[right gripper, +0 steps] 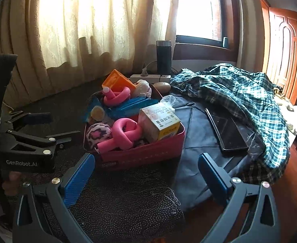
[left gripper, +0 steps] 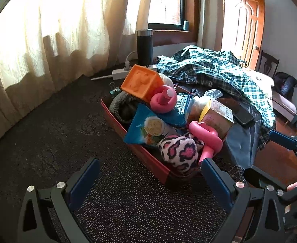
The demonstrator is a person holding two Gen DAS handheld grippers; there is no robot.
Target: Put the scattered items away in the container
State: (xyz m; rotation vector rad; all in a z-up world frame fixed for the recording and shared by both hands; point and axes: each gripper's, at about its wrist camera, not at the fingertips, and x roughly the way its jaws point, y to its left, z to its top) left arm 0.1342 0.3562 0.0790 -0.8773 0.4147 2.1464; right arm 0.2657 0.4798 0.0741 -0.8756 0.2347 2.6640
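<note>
Brown oval (right gripper: 161,86) beyond container (right gripper: 148,156)

Plaid shirt (right gripper: 239,93) lying crumpled over far side of bench (left gripper: 37,133), draping over edge. Dark tablet (right gripper: 225,131) sitting flat just beside it on grey cloth (right gripper: 193,133). Black tumbler (left gripper: 144,47) standing upright by power strip (left gripper: 124,73). Cream curtains (right gripper: 87,30) glowing, wooden door (right gripper: 284,46) standing ajar.
</note>
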